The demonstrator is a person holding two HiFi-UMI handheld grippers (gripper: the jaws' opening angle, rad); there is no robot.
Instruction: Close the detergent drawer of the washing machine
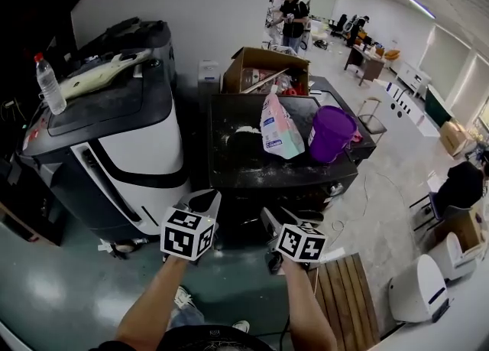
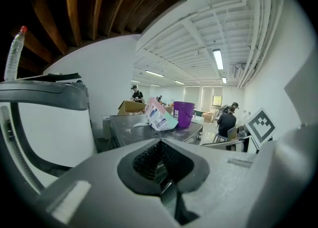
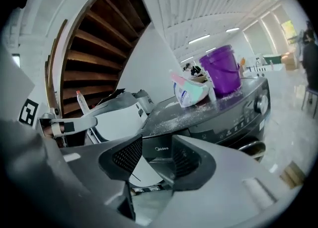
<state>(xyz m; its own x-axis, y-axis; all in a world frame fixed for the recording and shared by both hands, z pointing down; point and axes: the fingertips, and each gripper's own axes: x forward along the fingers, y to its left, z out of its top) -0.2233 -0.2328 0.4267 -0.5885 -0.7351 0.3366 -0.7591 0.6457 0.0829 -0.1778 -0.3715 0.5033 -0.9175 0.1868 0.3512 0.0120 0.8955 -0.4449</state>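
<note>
Right claw (image 3: 157,155) — released, jaws partly apart, empty; left claw (image 2: 162,165) — clenched on nothing. Beyond the right jaws, untouched, the detergent drawer (image 3: 160,148) lies apparently flush, at the left of the washing machine's (image 1: 229,154) near front.

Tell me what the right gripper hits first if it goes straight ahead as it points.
Probably the dark washing machine, at the logo panel framed between the parted jaws; depth is unclear.

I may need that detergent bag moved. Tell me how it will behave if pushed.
The detergent bag looks like soft film, so probably floppy. It stands tilted beside the purple bucket, so a push may topple it. Scattered white powder on the washing machine top hints it could spill.
</note>
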